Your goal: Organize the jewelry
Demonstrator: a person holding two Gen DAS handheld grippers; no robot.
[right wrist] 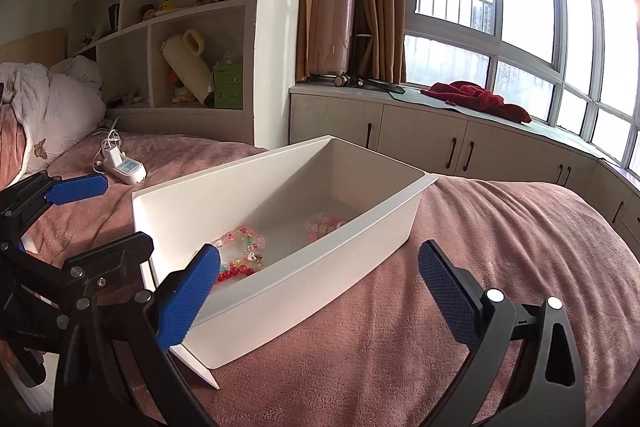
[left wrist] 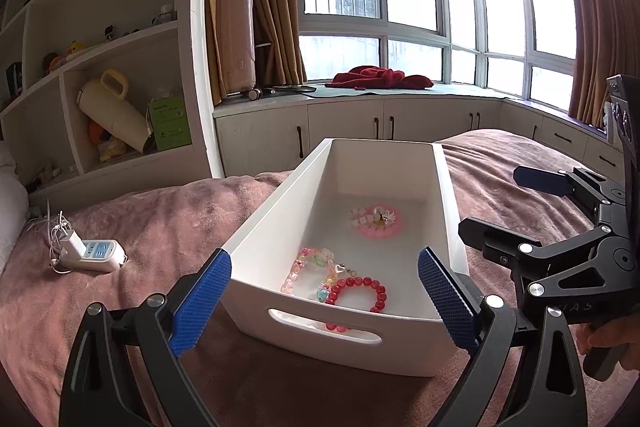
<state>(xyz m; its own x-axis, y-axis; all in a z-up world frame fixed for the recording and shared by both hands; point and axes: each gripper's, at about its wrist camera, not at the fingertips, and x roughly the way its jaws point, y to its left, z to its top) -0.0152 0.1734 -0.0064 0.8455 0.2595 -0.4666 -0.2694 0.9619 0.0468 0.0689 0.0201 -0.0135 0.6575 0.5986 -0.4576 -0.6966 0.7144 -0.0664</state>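
A white storage bin (left wrist: pixel 448 211) with a slot handle in its near end wall is shown resting on a bed covered by a mauve blanket (left wrist: pixel 132 227). Inside the bin, three pieces of jewelry are seen on the floor: a red bead bracelet (left wrist: pixel 358 293) nearest the handle end, a pastel bead bracelet (left wrist: pixel 308 273) touching it on the side farther from the handle, and a pink-and-white bracelet with a small flower charm (left wrist: pixel 378 221) lying apart toward the far end. The left tool (left wrist: pixel 324 301) is held just before the handle end of the bin, its blue-padded jaws spread wide and nothing gripped between them. The right tool (right wrist: pixel 320 293) is held beside the long wall of the bin, over the blanket, likewise spread wide and empty. No jewelry is seen on the blanket around the bin in either view. A white power strip (left wrist: pixel 98 255) with a plugged charger lies on the blanket, well apart from the bin. The task is judged to be at or near completion: every visible piece has been collected in the bin. Whether further pieces remain outside the views cannot be told.
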